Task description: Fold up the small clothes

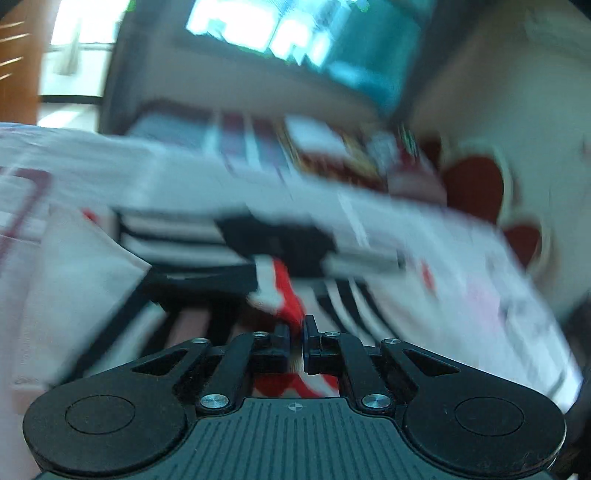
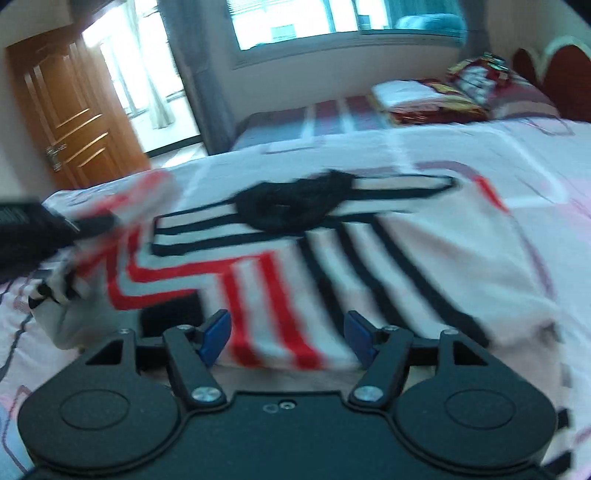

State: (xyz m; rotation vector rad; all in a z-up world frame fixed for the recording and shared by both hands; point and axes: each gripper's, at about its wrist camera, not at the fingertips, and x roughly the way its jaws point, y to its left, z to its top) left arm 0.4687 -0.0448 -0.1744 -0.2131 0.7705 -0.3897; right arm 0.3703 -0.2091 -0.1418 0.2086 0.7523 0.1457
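Observation:
A small white garment with red and black stripes and a black collar (image 2: 295, 254) lies on the bed. My left gripper (image 1: 296, 341) is shut on a red-and-white fold of the garment (image 1: 284, 295) and holds it lifted; this view is blurred by motion. The left gripper also shows at the left edge of the right wrist view (image 2: 55, 229), holding a sleeve end up. My right gripper (image 2: 288, 334) is open, its blue pads (image 2: 216, 334) on either side of the garment's near hem, low over the bed.
The bed has a pale pink patterned sheet (image 2: 517, 221). Folded red and white bedding (image 2: 436, 96) is stacked at the far end near a red headboard (image 2: 554, 70). A wooden door (image 2: 70, 110) and a window (image 2: 332, 18) are behind.

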